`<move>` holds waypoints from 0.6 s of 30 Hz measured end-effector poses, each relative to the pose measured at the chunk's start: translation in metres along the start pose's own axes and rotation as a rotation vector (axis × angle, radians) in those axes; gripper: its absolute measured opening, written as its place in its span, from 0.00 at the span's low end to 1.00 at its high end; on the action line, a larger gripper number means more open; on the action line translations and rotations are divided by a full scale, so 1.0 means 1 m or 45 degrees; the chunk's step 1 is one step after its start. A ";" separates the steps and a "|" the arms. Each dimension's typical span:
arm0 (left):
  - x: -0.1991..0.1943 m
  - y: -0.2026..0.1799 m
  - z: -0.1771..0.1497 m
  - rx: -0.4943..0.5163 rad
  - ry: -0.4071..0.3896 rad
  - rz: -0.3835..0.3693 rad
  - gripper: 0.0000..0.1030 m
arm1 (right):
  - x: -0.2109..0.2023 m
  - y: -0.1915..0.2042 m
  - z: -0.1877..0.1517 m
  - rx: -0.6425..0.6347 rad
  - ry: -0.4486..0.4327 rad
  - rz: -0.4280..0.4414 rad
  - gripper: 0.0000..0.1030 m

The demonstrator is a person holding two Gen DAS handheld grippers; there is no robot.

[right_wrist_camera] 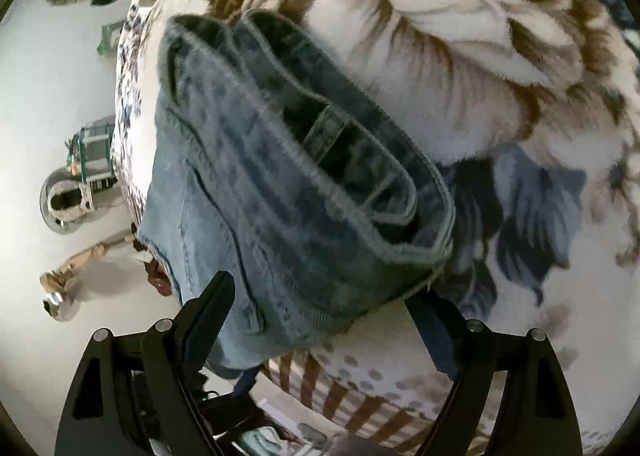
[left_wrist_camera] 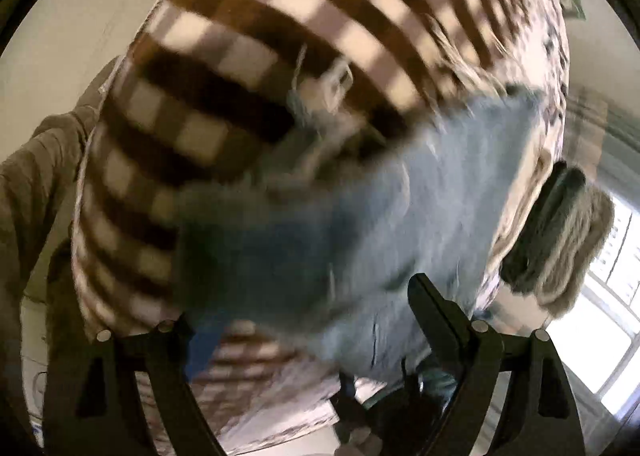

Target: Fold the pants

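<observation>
The pants are light blue jeans. In the left wrist view they point(left_wrist_camera: 320, 224) are a blurred mass over a brown-and-white checked bedspread point(left_wrist_camera: 248, 40). My left gripper point(left_wrist_camera: 304, 296) has its fingers spread wide, with denim lying between and over them; one finger point(left_wrist_camera: 432, 308) shows clearly. In the right wrist view the jeans point(right_wrist_camera: 272, 184) lie folded on a floral blanket point(right_wrist_camera: 460, 36), with the waistband and a belt loop point(right_wrist_camera: 324, 132) facing up. My right gripper point(right_wrist_camera: 320, 292) is open, its fingers point(right_wrist_camera: 212, 304) on either side of the folded edge.
A grey fuzzy item point(left_wrist_camera: 560, 232) lies at the bed's right edge near a bright window point(left_wrist_camera: 612, 320). Beside the bed, the pale floor holds a metal dish point(right_wrist_camera: 66, 200), a green crate point(right_wrist_camera: 94, 152) and a small wooden object point(right_wrist_camera: 76, 264).
</observation>
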State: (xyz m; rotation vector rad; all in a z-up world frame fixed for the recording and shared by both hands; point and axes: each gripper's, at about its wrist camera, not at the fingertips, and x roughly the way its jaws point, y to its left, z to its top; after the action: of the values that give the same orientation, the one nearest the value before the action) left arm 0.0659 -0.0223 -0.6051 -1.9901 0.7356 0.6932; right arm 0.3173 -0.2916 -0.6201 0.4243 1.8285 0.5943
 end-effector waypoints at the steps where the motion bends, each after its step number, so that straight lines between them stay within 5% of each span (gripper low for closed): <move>1: -0.002 0.002 0.003 -0.007 -0.016 -0.012 0.81 | 0.000 -0.002 0.002 0.015 -0.011 0.017 0.86; 4: -0.008 -0.003 0.006 0.025 -0.068 -0.045 0.49 | 0.001 -0.006 0.005 0.051 -0.039 0.073 0.83; 7: -0.014 -0.018 0.003 0.177 -0.102 -0.069 0.36 | 0.007 -0.003 0.005 0.064 -0.054 0.087 0.57; 10: -0.022 -0.038 0.001 0.341 -0.112 -0.189 0.33 | 0.001 -0.006 -0.001 0.085 -0.095 0.168 0.40; 13: -0.026 -0.050 0.006 0.524 -0.090 -0.355 0.33 | -0.004 -0.010 -0.006 0.128 -0.099 0.269 0.38; 15: -0.018 -0.042 0.018 0.464 -0.033 -0.402 0.34 | 0.001 -0.013 -0.006 0.146 -0.089 0.283 0.39; 18: -0.001 -0.017 0.032 0.280 0.026 -0.355 0.39 | 0.012 -0.022 -0.002 0.190 -0.070 0.282 0.52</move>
State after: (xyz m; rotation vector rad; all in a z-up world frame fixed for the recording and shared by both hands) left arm 0.0720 0.0131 -0.6098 -1.8522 0.5080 0.4088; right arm 0.3119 -0.3028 -0.6420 0.7435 1.7917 0.5918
